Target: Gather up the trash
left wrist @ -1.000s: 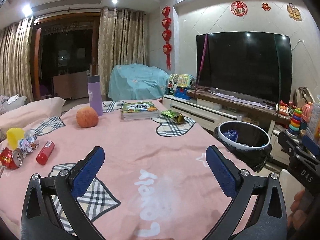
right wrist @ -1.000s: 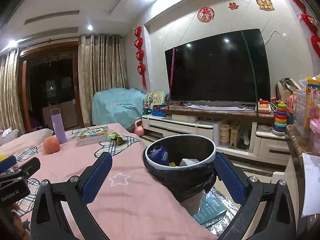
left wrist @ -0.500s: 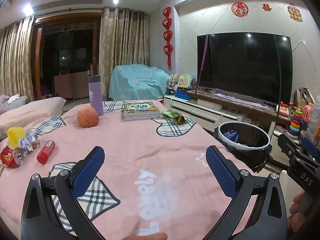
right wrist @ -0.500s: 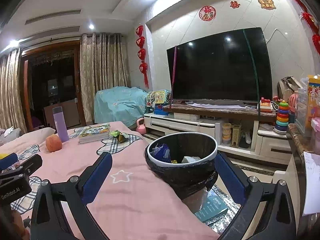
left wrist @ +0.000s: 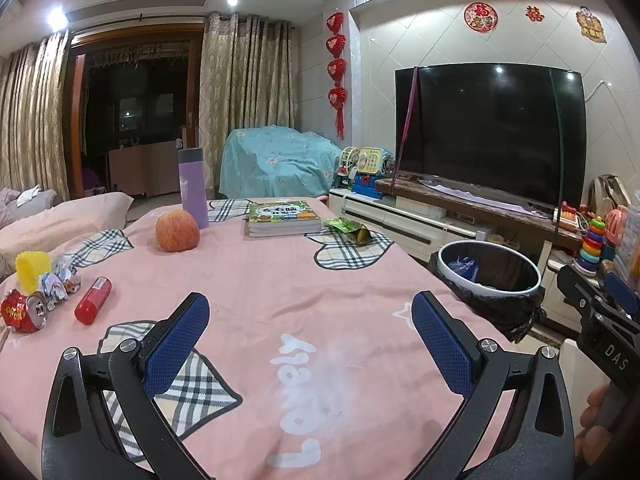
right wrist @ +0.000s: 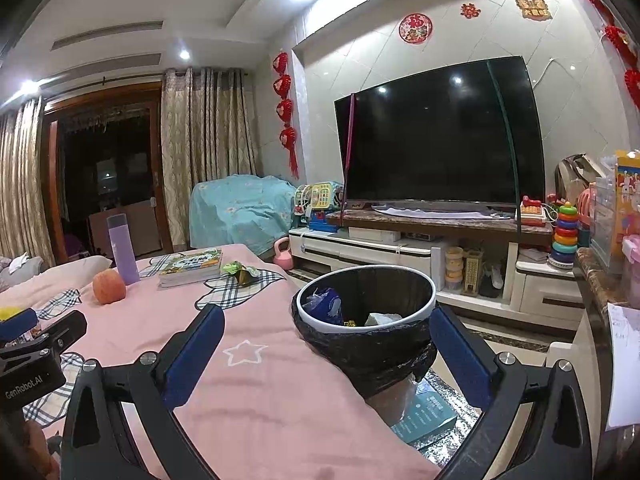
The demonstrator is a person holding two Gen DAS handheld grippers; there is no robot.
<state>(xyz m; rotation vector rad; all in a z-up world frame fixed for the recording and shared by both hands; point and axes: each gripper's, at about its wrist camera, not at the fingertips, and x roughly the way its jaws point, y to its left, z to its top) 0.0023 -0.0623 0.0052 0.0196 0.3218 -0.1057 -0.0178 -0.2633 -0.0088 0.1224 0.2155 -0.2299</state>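
**Clearance findings: pink-covered table and bin approach**

The central pink cloth (left wrist: 280, 292) lies open ahead of the left gripper (left wrist: 310, 334). Obstructions sit at the margins: crushed red can (left wrist: 22, 312), red cylinder (left wrist: 93, 300) and crumpled wrappers (left wrist: 56, 280) left; apple (left wrist: 177, 231), purple flask (left wrist: 193, 188), stacked books (left wrist: 282, 218) and green wrapper (left wrist: 348, 229) beyond. The black-lined round bin (right wrist: 366, 342) stands just off the table's right edge, mouth unobstructed.

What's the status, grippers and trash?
Left gripper open, empty. Right gripper open, empty. Crushed can and wrapper on table; bin unobstructed.
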